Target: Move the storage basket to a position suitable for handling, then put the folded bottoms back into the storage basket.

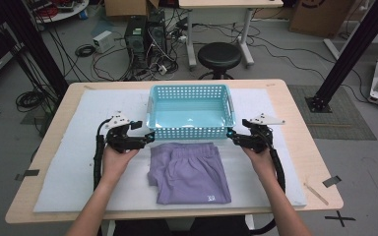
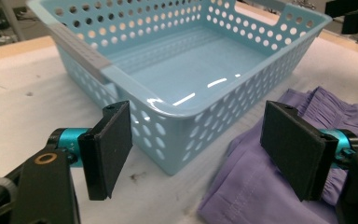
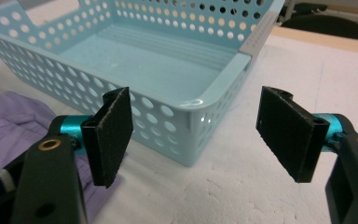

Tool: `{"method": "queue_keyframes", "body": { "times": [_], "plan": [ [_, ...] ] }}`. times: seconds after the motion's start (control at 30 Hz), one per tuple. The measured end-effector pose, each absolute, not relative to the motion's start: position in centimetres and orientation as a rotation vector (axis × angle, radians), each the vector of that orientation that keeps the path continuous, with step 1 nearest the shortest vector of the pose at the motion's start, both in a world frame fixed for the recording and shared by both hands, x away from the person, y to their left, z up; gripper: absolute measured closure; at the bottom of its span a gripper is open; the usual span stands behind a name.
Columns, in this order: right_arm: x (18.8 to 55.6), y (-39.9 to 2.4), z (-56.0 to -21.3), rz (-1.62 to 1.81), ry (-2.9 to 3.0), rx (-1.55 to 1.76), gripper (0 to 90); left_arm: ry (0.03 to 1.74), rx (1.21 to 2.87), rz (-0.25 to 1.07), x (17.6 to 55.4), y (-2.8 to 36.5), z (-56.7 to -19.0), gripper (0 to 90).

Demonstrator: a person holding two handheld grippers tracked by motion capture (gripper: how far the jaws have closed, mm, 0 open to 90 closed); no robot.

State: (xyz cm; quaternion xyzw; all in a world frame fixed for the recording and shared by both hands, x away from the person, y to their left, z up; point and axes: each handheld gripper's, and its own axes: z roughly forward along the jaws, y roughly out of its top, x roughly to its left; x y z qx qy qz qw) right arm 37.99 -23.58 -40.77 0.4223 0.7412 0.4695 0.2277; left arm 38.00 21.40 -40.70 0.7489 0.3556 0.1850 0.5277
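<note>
Table (image 1: 295, 147) w/ basket (image 1: 191, 129), purple shorts (image 1: 189, 172).

A lab: computer towers (image 1: 145, 33), tangled floor cables (image 1: 103, 61), black rig frame (image 1: 354, 49).

Overhead; two close views sharing basket (image 1: 191, 110)

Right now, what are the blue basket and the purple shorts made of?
The blue basket looks like hard, glossy plastic: light glints off its smooth floor, and its walls have neat round holes. The purple shorts look like soft matte cloth: they wrinkle, show stitched seams and a gathered waistband. What kind of cloth, I cannot tell.
</note>
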Motion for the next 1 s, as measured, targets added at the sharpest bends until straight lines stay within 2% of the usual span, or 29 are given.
{"method": "queue_keyframes", "body": {
  "times": [0.4, 1.0],
  "plan": [
    [37.1, -23.7, -40.0, 1.291, 2.022, 1.114, 26.1, 0.856, 1.761, 0.531, 37.2, 24.0, -39.5, 24.8],
    [36.3, -23.9, -39.2, 1.293, 2.017, 1.073, 23.5, 0.782, 1.843, 0.530, 35.5, 22.5, -38.6, 26.3]
  ]
}}
